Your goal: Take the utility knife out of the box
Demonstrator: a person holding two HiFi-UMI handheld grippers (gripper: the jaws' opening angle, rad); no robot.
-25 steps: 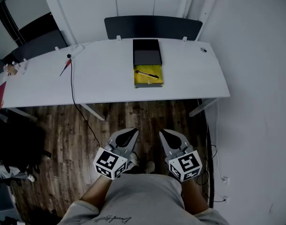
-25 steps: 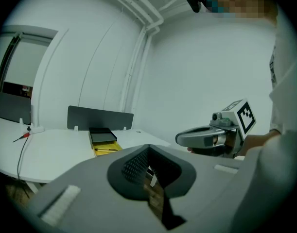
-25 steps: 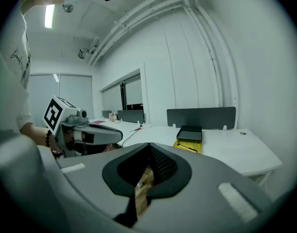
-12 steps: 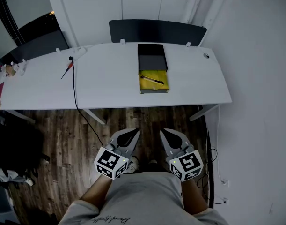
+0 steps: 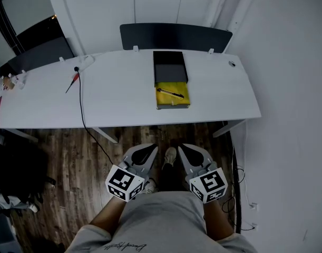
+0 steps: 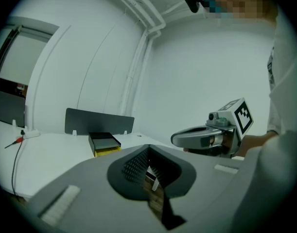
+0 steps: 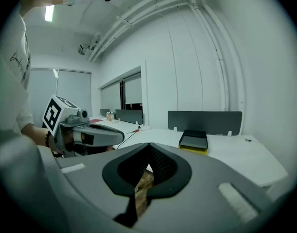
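The left gripper has its jaws pressed together with nothing between them, and the right gripper is the same: tips meeting, empty. Through the gap behind each pair of tips only the wooden floor shows. In the head view both grippers are held low and close to the person's body, side by side and pointing towards the white table, with a strip of floor between them and its near edge, so neither is near anything it could touch. On the table, well apart from both grippers, sits the box: a yellow tray lying open, with a dark lid or sleeve touching its far end. The utility knife lies slantwise inside the yellow tray, untouched. Further left on the table a black cable runs across and drops over the edge, clear of the box. Judging from this, no step of the task is done yet. What is left is all of it: closing the distance to the table, opening a pair of jaws, gripping the knife, and lifting it out of the tray.
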